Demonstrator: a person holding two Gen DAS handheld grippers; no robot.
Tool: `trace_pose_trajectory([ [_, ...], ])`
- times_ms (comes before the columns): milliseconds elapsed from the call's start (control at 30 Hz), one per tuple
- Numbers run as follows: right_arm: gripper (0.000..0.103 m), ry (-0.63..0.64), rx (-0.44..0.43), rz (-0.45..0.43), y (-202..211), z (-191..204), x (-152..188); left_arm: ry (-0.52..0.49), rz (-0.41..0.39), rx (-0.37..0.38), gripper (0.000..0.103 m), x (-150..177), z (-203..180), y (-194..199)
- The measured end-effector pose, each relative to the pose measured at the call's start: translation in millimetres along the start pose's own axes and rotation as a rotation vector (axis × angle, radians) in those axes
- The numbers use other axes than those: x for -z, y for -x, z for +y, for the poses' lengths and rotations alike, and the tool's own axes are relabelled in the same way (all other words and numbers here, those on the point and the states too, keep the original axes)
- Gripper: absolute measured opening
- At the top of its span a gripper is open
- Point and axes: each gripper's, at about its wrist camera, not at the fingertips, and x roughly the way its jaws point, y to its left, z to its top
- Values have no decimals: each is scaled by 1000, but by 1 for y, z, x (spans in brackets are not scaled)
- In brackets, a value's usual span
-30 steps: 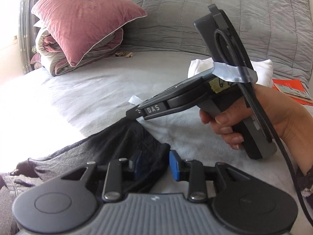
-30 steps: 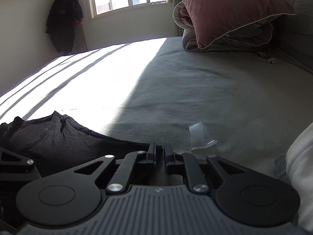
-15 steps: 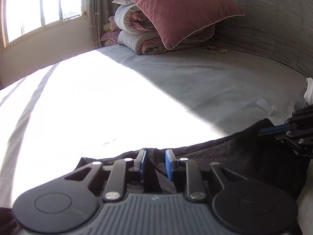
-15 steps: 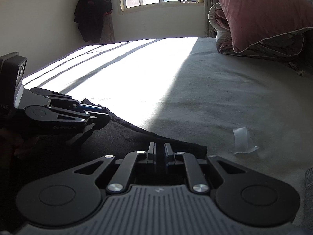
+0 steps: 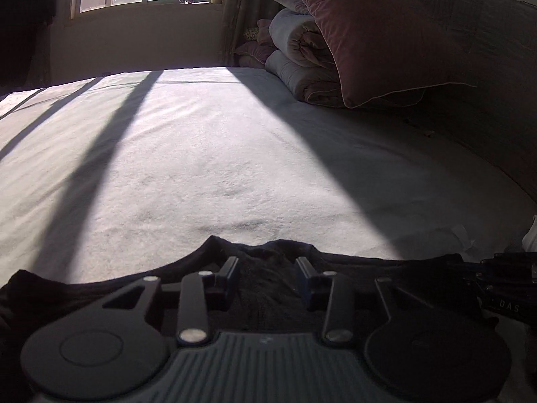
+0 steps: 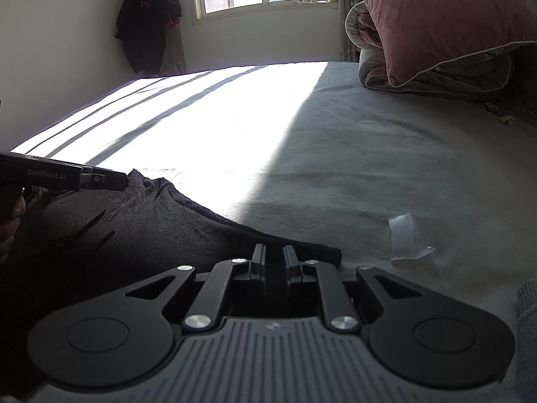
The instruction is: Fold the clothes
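A dark grey garment (image 5: 386,268) lies flat on the pale bed sheet (image 5: 208,168), neckline toward the window. My left gripper (image 5: 267,273) hovers over the neckline with its blue pads apart and opening; cloth lies under them, not pinched. In the right wrist view the left gripper (image 6: 114,179) reaches in from the left above the garment (image 6: 151,228). My right gripper (image 6: 273,257) sits at the garment's right corner, its jaws a narrow gap apart and opening; any cloth inside the gap is hidden. The right gripper (image 5: 500,275) shows at the left wrist view's right edge.
A pink pillow (image 5: 369,33) leans on a rolled quilt (image 5: 302,60) by the grey headboard. A scrap of clear tape (image 6: 406,238) lies on the sheet to the right. A dark coat (image 6: 147,23) hangs beside the window. White cloth (image 5: 530,238) peeks in at far right.
The left gripper swung from the garment's corner by the right hand to its neckline, narrowed, then widened its jaws. The right gripper stayed put and its jaws parted slightly.
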Motion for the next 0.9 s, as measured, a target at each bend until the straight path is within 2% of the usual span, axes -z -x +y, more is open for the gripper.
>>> trace_pose_trajectory([
  [133,34,15,-4,-21,7,8,-4,41,22,-85,42,11,35,34],
  [300,34,43,-6,-73,24,24,-16,104,42,-213,45,24,92,80],
  [500,34,36,-46,-69,41,47,-39,207,47,-344,48,38,166,136],
  [633,36,123,-46,-62,45,81,-67,323,38,-406,49,50,218,168],
  [767,37,180,-75,-58,40,119,-93,502,54,-423,49,65,268,183],
  [900,38,179,-147,-58,20,162,-113,646,68,-361,48,77,295,179],
])
